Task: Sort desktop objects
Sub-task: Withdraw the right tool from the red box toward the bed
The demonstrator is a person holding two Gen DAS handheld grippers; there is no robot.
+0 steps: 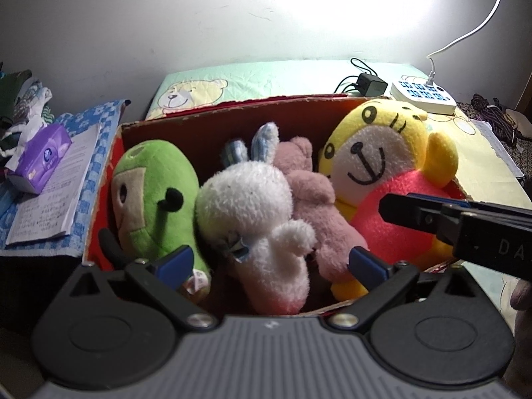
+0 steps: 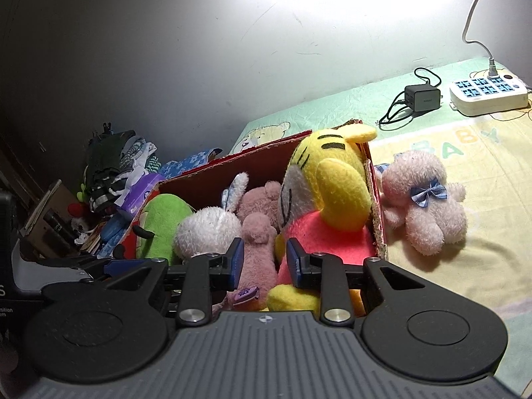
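Note:
A red cardboard box (image 1: 212,116) on the bedsheet holds a green plush (image 1: 153,196), a white rabbit plush (image 1: 252,212), a dusty-pink plush (image 1: 312,199) and a yellow tiger plush (image 1: 375,153) with a red body. My left gripper (image 1: 271,262) is open wide at the box's near edge, with the rabbit's body lying loose between its fingers. My right gripper (image 2: 264,259) is open with a narrower gap. It straddles the pink plush (image 2: 257,249), and a slit of space shows beside one pad. A pale pink bear with a blue bow (image 2: 429,202) lies outside the box on the right.
A purple tissue pack (image 1: 40,156) and printed paper (image 1: 56,193) lie left of the box. A black charger (image 2: 422,98) and a white power strip (image 2: 488,94) sit near the wall. A pile of clothes (image 2: 113,166) is at far left. Open sheet (image 2: 465,276) lies right of the box.

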